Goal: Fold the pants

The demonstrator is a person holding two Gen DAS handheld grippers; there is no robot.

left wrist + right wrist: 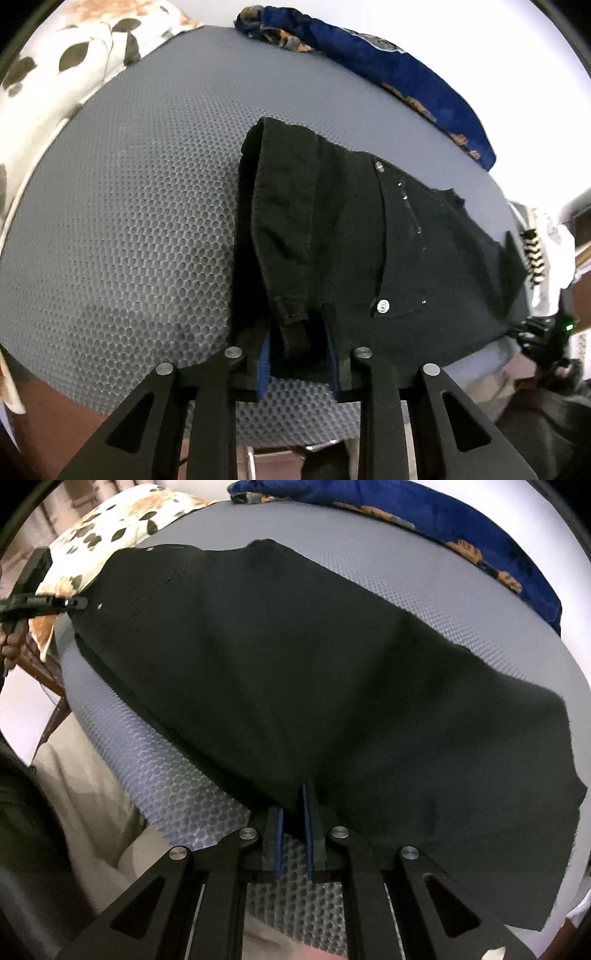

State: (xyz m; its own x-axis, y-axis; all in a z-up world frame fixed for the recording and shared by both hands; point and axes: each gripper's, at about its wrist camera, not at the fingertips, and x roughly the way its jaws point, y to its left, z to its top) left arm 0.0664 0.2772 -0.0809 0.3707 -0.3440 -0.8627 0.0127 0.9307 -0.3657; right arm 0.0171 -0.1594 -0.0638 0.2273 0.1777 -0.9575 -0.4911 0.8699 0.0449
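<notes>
Surface: a grey honeycomb-mesh mattress [129,206] is being used as the working surface; it is seen in both wrist views.
Pants: black pants [332,229] are lying spread across the mattress, the waist end with metal rivets [383,305] and a pocket being shown in the left wrist view, the wide plain cloth [314,672] in the right wrist view.
Left tool: the left tool [299,354] is being held over the near waist edge; a folded strip of waistband is sitting between its blue-lined fingers [263,363]. The jaws are standing partly apart, and whether the pads are pressing the cloth cannot be told.
Left tool, far view: it [79,602] is also being seen at the far left edge of the pants, with a person's hand [13,642] behind it.
Right tool: the right tool [293,814] is being kept nearly closed, its narrow gap filled by the near edge of the black cloth, which is being pinched.
Surroundings: a leaf-print pillow [55,74] is lying at the far left of the mattress, and a blue patterned cloth [388,70] is lying along its far edge.
</notes>
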